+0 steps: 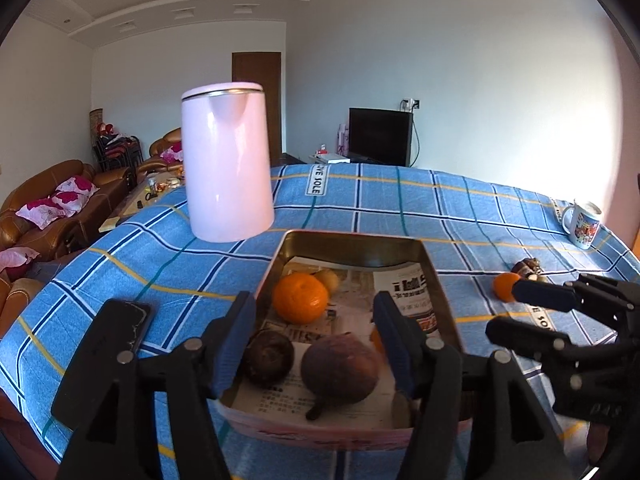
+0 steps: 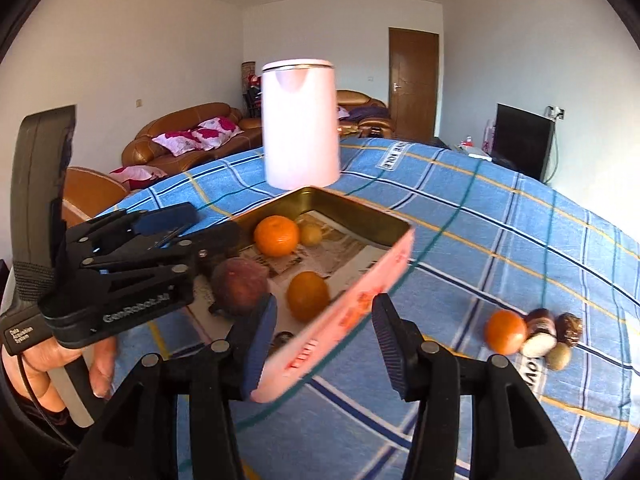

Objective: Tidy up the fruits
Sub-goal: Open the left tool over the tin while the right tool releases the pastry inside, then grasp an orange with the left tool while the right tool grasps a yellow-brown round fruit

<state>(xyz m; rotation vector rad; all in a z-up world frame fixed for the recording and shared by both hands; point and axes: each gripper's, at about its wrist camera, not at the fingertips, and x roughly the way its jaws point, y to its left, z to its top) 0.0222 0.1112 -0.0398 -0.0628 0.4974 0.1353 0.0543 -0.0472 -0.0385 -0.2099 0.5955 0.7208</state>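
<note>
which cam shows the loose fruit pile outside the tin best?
Right wrist: the loose fruit pile on the blue checked cloth shows whole and unobstructed. Left wrist shows only the orange and a brown bit, partly behind the right claw.

A tin [image 1: 436,280] sits mid-table [image 1: 400,200], holding two oranges [image 1: 300,298] and other fruit. A kettle [image 1: 228,168] stands behind it. Right of the tin lie a third orange [image 2: 505,331] and small fruits [image 2: 559,356].

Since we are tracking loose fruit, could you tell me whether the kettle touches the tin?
Apart: the left wrist view shows blue cloth between the kettle and the tin.
</note>
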